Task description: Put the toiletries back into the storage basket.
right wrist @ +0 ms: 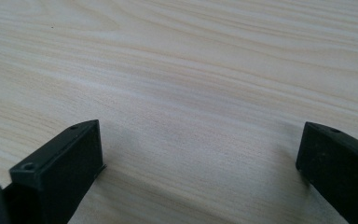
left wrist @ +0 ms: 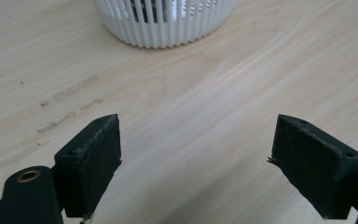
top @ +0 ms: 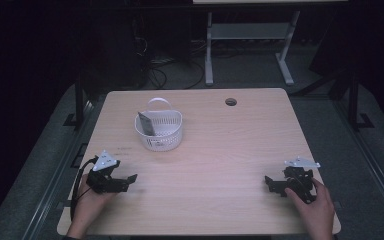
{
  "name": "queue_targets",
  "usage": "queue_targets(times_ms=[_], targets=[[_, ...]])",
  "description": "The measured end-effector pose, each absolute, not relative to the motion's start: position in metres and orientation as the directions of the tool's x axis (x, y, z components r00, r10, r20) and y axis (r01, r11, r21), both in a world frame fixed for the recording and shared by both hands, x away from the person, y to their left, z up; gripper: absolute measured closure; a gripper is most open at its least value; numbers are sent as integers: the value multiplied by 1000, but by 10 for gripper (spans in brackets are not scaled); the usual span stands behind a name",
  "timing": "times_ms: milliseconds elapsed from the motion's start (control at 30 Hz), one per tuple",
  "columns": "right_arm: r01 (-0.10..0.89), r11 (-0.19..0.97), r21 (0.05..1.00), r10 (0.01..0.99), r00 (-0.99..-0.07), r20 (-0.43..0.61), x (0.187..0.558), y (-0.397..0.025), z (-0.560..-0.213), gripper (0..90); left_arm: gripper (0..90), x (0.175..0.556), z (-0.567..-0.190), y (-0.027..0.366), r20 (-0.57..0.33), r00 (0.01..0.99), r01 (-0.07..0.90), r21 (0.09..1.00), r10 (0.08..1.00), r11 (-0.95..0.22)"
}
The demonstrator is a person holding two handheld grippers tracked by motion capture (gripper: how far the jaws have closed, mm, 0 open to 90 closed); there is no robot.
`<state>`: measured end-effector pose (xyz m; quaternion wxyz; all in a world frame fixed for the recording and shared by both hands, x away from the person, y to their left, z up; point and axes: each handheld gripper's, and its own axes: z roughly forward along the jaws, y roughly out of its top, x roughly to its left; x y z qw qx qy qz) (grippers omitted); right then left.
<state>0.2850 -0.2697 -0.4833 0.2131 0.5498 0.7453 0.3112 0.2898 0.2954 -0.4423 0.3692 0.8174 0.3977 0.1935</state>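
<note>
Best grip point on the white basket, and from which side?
Probably the arched handle of the white basket, taken from above: it stands upright over the far rim, thin enough for the jaws. The left gripper, open, is nearer. A flat grey item leans inside at the left.

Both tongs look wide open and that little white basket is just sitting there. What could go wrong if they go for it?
The basket looks light and stands loose on the table; a push from the left tongs might slide or tip it. The flat grey item leans upright inside, so a knock could topple it. The right tongs are far off, so they may not steady it in time.
</note>
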Motion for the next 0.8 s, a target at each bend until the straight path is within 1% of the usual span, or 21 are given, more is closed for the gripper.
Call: queue_targets(times_ms=[533, 800], targets=[[687, 202, 698, 952, -305, 24, 285, -270, -483, 0, 138, 281, -475, 297, 6, 605, 544, 727, 796, -419], [687, 202, 698, 952, -305, 24, 285, -270, -483, 0, 132, 281, -475, 296, 10, 606, 542, 726, 796, -422]])
